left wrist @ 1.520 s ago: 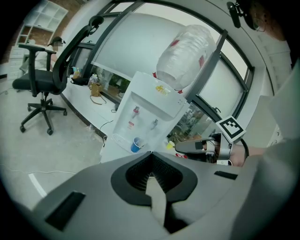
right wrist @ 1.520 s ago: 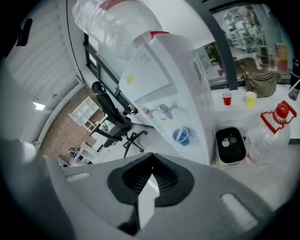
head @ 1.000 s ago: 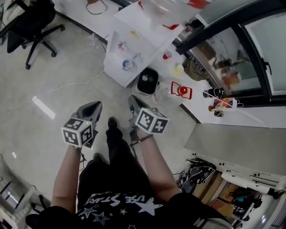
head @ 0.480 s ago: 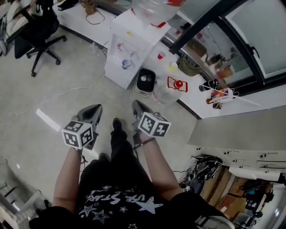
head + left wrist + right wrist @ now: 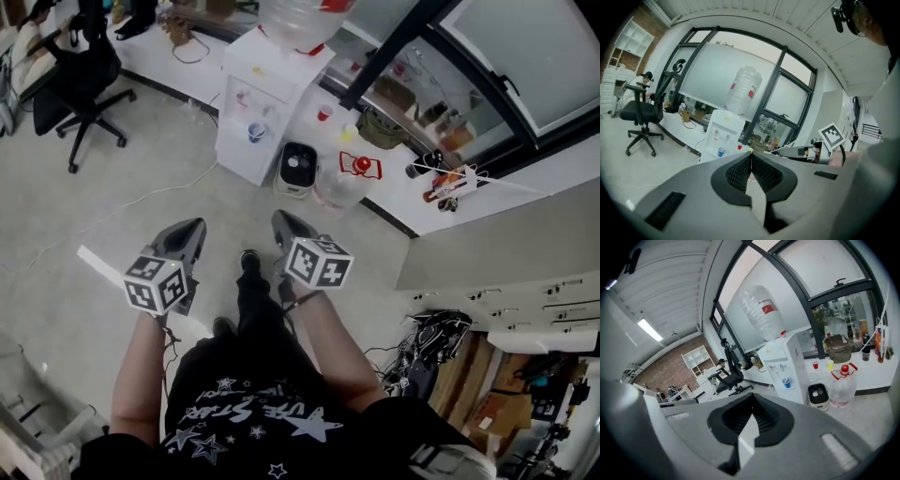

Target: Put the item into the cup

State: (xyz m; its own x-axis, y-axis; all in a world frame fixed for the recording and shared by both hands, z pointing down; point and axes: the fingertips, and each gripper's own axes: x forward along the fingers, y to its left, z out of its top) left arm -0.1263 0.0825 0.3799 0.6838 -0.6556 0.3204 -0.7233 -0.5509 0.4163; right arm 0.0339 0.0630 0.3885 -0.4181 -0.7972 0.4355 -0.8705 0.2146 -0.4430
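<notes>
Both claws shut and empty, well apart from the cup.
Head view: left gripper and right gripper are side by side at centre, with the blue cup on the water dispenser at 12 o'clock. Left gripper view: jaws pressed together, cup at 9 o'clock. Right gripper view: jaws together, cup at 2 o'clock.

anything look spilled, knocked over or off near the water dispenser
Nothing stands out. The water dispenser stands upright with its bottle on top, the blue cup sits upright under its taps, and the red-capped jug stands on the floor nearby. No spill shows.
</notes>
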